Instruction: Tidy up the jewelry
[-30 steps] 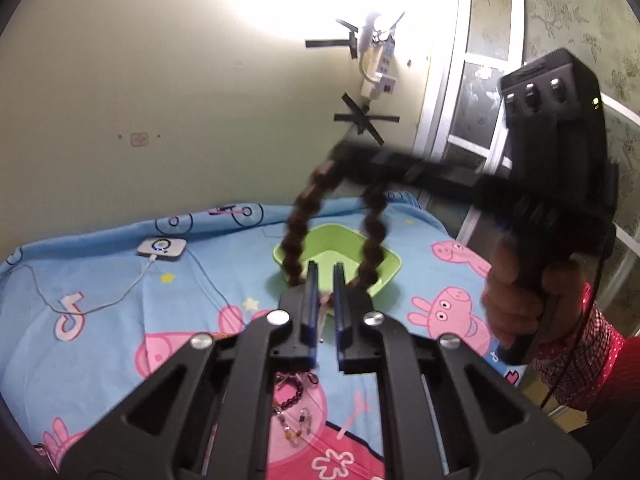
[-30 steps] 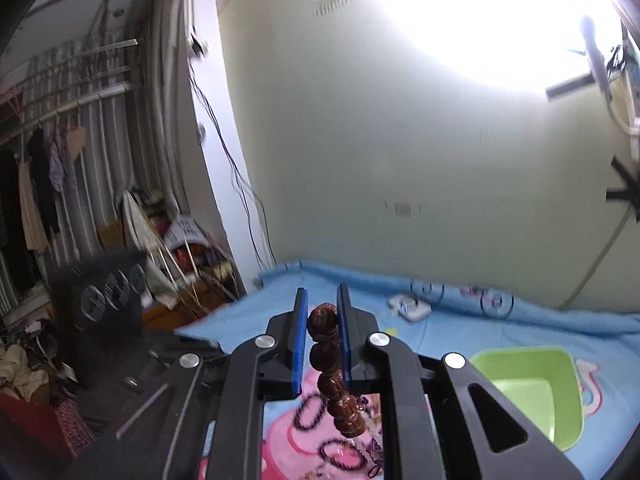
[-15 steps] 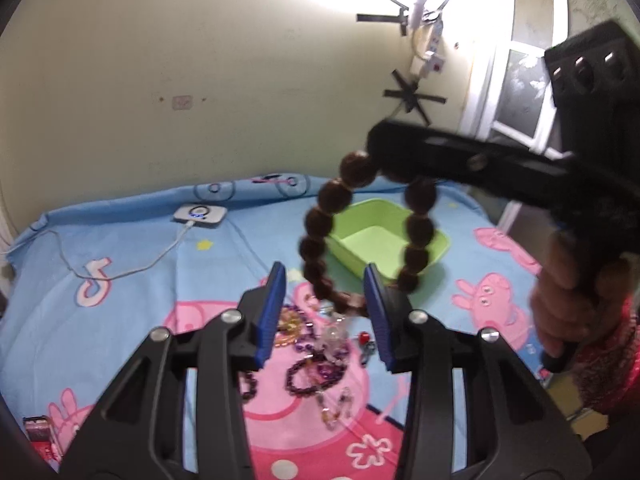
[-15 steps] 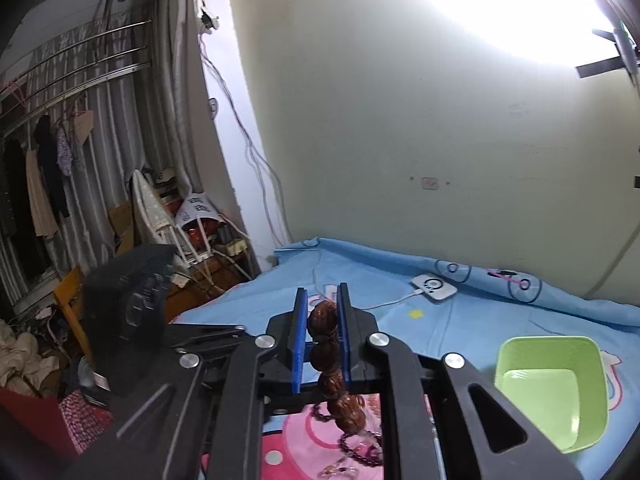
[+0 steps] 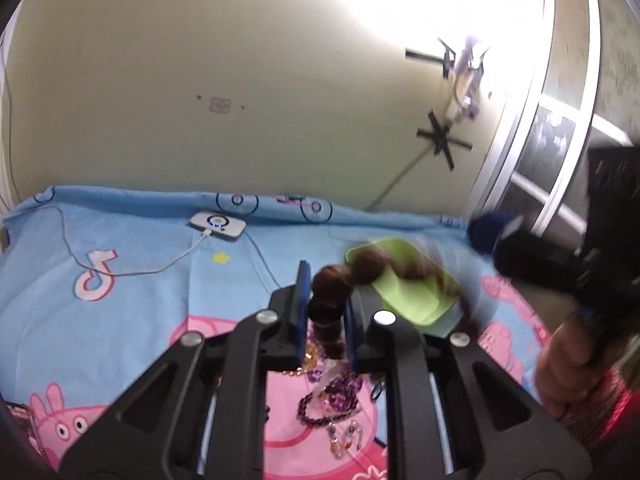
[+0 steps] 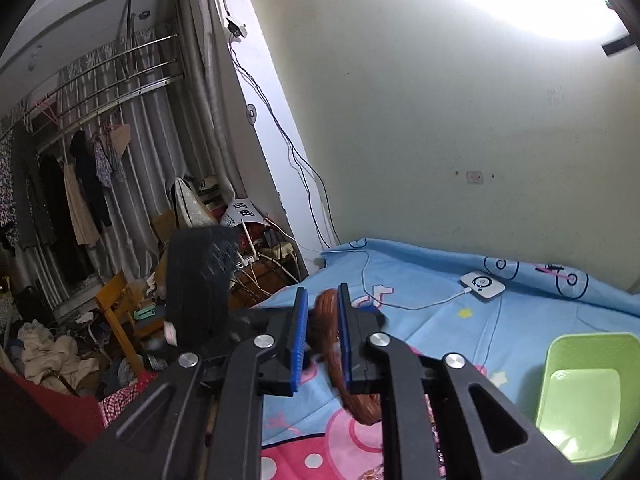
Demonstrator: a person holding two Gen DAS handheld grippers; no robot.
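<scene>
The brown bead bracelet (image 5: 332,292) hung stretched between both tools above the bed (image 5: 140,280), the left tool (image 5: 325,312) closing on one end, the right tool (image 6: 322,332) clamped on the other, with the green tray (image 5: 404,284) just behind.

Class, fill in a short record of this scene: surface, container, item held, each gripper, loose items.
Surface: blue cartoon bedsheet
Container: green tray, nothing visible inside
Item held: brown bead bracelet
Left gripper: jaws closing, beads between them
Right gripper: shut on the bracelet
Loose items: purple and gold jewelry pile on the sheet
Other: white charger with cable
</scene>
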